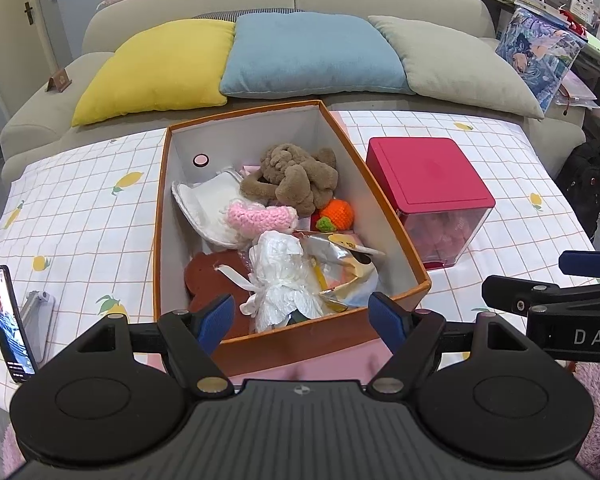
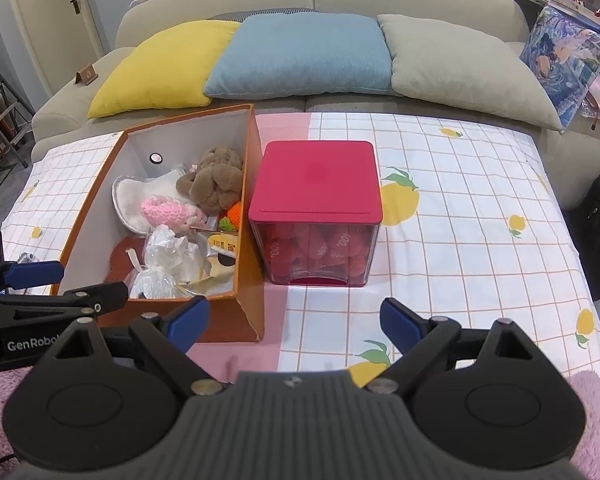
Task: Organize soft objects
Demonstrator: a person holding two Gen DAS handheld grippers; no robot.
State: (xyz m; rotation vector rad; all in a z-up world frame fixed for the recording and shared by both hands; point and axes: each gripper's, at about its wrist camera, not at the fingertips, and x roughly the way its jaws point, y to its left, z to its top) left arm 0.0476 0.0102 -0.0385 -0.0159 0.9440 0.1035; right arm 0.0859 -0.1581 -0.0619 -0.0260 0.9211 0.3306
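An open orange box [image 1: 384, 216] [image 2: 249, 216] stands on the table. It holds a brown plush toy [image 1: 296, 178] [image 2: 216, 182], a pink knitted piece [image 1: 260, 216] [image 2: 168, 210], an orange knitted fruit [image 1: 338, 212] [image 2: 233, 214], a white cloth pad [image 1: 204, 204], a crumpled white plastic bag [image 1: 280, 276] [image 2: 168, 258] and a foil wrapper [image 1: 340, 264]. My left gripper [image 1: 304, 320] is open and empty at the box's near edge. My right gripper [image 2: 296, 322] is open and empty over the tablecloth, in front of the red-lidded container.
A clear container with a red lid [image 1: 426, 172] [image 2: 316, 178] stands right of the box. A phone on a stand [image 1: 8, 320] is at the table's left edge. Yellow [image 1: 156, 68], blue [image 1: 312, 56] and grey [image 1: 456, 60] cushions lie on the sofa behind.
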